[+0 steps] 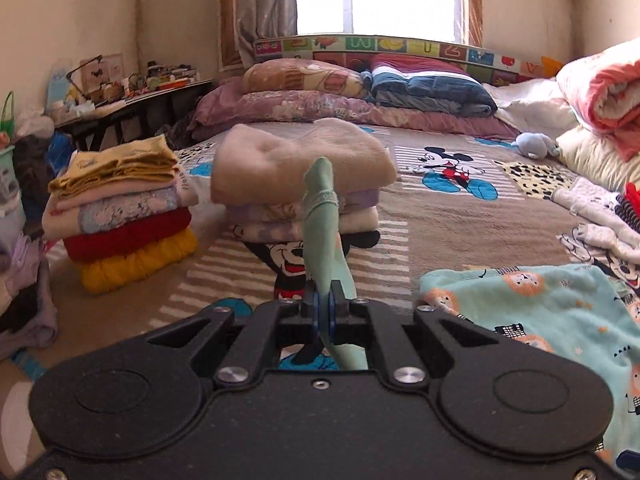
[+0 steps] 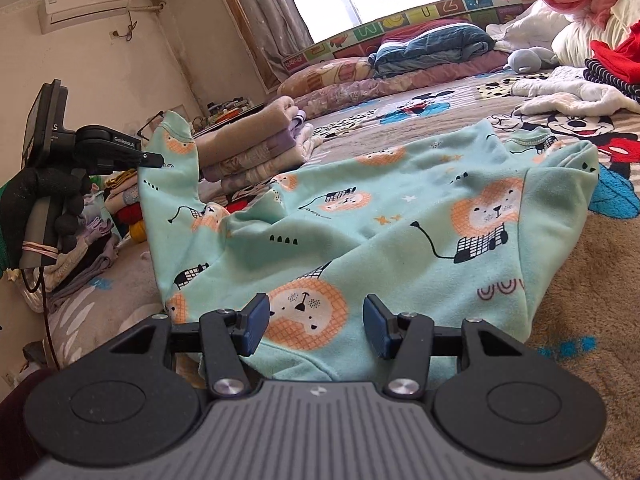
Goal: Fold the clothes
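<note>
Mint-green lion-print top lies on the bed, long axis running near to far, collar far; left gripper fingers are clamped on its lifted left sleeve, right gripper fingers apart over the near hem. Best to fold the sleeve rightward, flat across the body

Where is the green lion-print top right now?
The lion top lies on the Mickey blanket ahead of the open right gripper; the left gripper holds its sleeve up, left, near the folded stack.
</note>
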